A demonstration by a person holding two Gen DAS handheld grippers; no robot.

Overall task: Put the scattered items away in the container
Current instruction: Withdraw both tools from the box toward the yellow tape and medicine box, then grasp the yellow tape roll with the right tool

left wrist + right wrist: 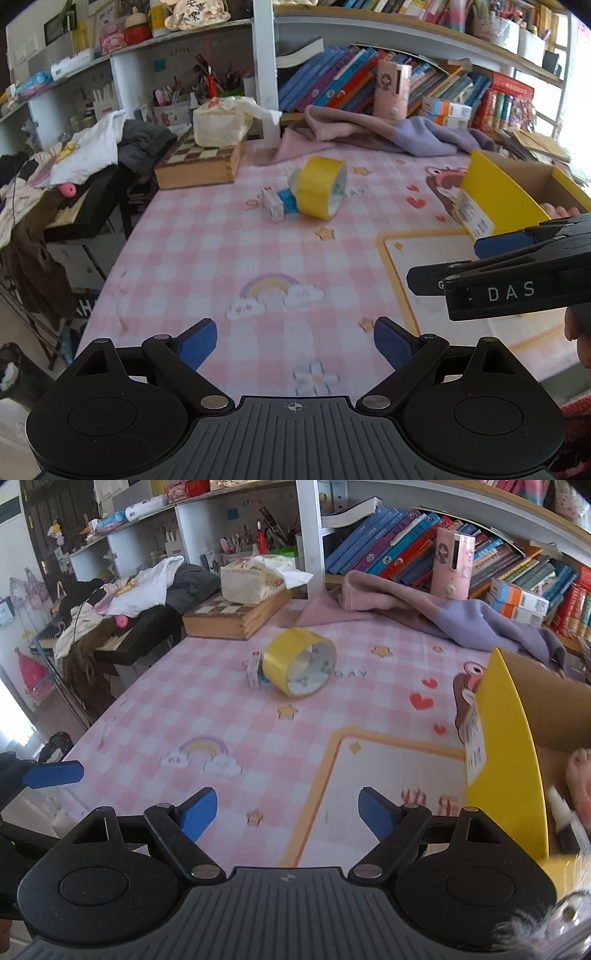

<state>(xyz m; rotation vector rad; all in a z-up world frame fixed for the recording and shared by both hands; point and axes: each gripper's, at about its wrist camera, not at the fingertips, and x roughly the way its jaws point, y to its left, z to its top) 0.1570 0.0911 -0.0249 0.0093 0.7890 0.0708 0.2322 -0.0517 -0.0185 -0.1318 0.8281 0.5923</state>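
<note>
Both hand-held grippers, left [295, 343] and right [287, 812], jaws apart, empty; yellow tape roll [301, 662] on table [155, 716].

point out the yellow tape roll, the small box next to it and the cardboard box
yellow tape roll [286, 653], right wrist view, on its yellow outer band
small box [272, 205], left wrist view, on its white end face
cardboard box [506, 738], right wrist view, on its yellow outer wall

yellow box [509, 746]: cut off at right edge | small box [254, 670]: half hidden behind tape roll [301, 662]
</note>
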